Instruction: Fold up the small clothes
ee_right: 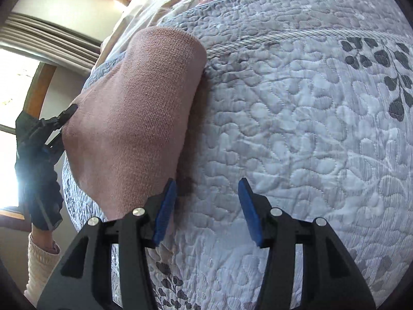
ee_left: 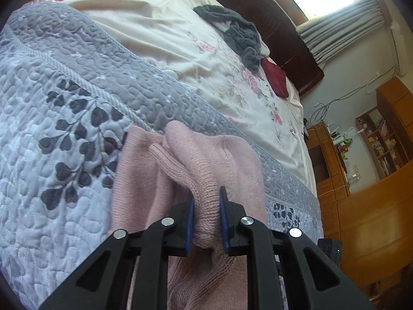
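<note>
2 tools [ee_left: 206, 222] [ee_right: 207, 211], 1 pink knit garment [ee_left: 232, 160]

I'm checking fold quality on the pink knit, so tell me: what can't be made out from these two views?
- Pink knit garment: its near part in the left wrist view is hidden behind the left claw and cut by the bottom edge.
- What kind of garment it is: not clear in either view.
- Right wrist view: the right claw is open; the garment's left edge is covered by the other claw.
- Shelf items: too small.
</note>
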`<move>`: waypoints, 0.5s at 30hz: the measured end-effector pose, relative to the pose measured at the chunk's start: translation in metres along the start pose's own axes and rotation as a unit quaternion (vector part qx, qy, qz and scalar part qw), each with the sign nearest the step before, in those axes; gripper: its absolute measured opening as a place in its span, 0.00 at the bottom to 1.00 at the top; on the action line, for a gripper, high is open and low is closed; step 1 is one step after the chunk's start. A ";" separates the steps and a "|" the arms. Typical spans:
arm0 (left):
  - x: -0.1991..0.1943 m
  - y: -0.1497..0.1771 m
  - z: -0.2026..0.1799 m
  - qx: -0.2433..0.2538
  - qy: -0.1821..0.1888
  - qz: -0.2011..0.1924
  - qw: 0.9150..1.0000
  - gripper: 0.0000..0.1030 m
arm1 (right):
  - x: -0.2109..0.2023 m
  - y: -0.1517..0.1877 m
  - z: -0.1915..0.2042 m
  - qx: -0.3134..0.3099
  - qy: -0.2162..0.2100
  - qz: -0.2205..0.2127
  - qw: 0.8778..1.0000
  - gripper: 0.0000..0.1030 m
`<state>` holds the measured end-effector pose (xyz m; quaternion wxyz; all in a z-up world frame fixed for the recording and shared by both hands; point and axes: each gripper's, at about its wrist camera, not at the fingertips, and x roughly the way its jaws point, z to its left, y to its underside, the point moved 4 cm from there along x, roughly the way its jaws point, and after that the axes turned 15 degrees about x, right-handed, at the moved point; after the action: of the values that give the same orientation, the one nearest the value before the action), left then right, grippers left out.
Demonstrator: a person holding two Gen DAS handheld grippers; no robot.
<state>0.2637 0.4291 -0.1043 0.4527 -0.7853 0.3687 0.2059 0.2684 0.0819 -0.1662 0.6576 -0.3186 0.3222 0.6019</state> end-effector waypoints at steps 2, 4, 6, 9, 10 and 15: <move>0.006 0.007 0.020 -0.010 -0.009 0.015 1.000 0.17 | 0.001 0.006 0.008 -0.012 -0.007 0.005 1.000 0.51; 0.016 0.018 0.036 -0.019 -0.014 0.028 0.999 0.17 | 0.005 0.010 0.020 -0.022 -0.018 0.013 1.000 0.51; 0.028 0.028 0.045 -0.022 -0.012 0.039 0.999 0.17 | 0.010 0.015 0.030 -0.030 -0.026 0.020 0.999 0.52; 0.035 0.038 0.048 -0.026 -0.006 0.043 0.999 0.19 | 0.017 0.020 0.039 -0.037 -0.027 0.028 0.999 0.53; 0.033 0.039 0.048 -0.032 -0.001 0.042 0.999 0.21 | 0.019 0.022 0.043 -0.037 -0.028 0.030 0.998 0.54; 0.007 0.050 0.037 -0.015 -0.006 0.044 0.999 0.41 | 0.028 0.031 0.045 -0.029 -0.055 0.050 0.997 0.59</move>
<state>0.2297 0.4420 -0.1553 0.4341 -0.7735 0.3970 0.2360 0.2416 0.1373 -0.1634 0.6340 -0.2870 0.2836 0.6597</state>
